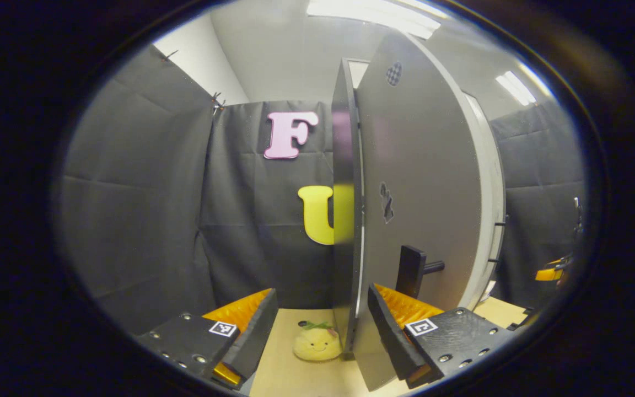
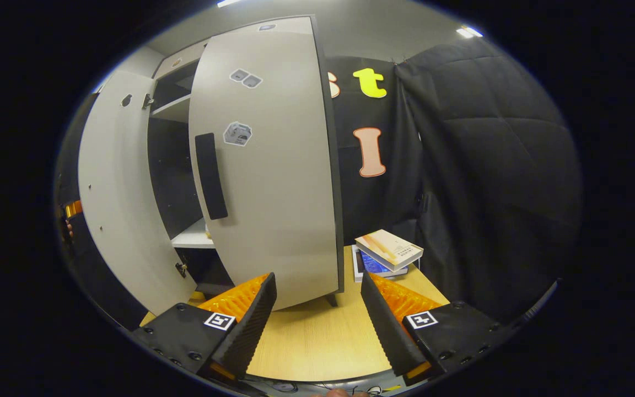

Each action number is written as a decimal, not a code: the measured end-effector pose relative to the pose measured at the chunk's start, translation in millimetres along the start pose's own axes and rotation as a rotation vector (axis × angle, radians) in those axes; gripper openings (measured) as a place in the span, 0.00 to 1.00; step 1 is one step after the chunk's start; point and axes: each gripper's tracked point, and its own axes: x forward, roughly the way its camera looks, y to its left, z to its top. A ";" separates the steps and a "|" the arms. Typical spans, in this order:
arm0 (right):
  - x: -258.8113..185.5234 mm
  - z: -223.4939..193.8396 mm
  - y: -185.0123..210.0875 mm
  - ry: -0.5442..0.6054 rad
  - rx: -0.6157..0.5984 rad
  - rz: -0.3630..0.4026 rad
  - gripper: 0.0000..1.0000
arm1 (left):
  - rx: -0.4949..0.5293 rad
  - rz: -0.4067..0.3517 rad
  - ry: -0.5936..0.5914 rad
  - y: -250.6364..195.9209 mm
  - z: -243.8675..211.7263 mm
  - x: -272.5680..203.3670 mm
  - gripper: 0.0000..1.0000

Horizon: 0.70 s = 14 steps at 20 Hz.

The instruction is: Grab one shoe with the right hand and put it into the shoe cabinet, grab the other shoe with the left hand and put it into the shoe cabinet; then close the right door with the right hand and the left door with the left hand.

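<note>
In the left gripper view the cabinet's left door [image 1: 422, 182] stands open, seen almost edge-on, with a dark handle [image 1: 411, 270] low on its grey face. My left gripper [image 1: 320, 325] is open, and the door's dark free edge [image 1: 345, 220] rises between its fingers, closer to the right one. The right gripper view shows the right door [image 2: 262, 165] half open with a long black handle [image 2: 211, 176]. My right gripper [image 2: 317, 320] is open over the table just in front of that door, holding nothing. Past it are the left door's inner face [image 2: 119, 209] and a white shelf [image 2: 190, 238] in the dark cabinet.
A yellow plush toy [image 1: 316, 342] lies on the wooden table [image 2: 306, 336] by the left door's foot. A stack of books [image 2: 386, 251] sits to the right of the right door. Black cloth walls close in on both sides.
</note>
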 end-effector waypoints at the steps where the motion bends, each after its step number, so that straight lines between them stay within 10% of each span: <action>1: 1.7 0.1 -3.1 -0.002 -0.005 0.001 0.96 | -0.016 -0.009 0.006 -9.6 -1.5 -0.6 0.94; 14: 40.4 -6.5 -44.1 -0.009 -0.094 0.081 0.93 | -0.029 0.108 0.004 -132.3 -1.7 14.1 0.97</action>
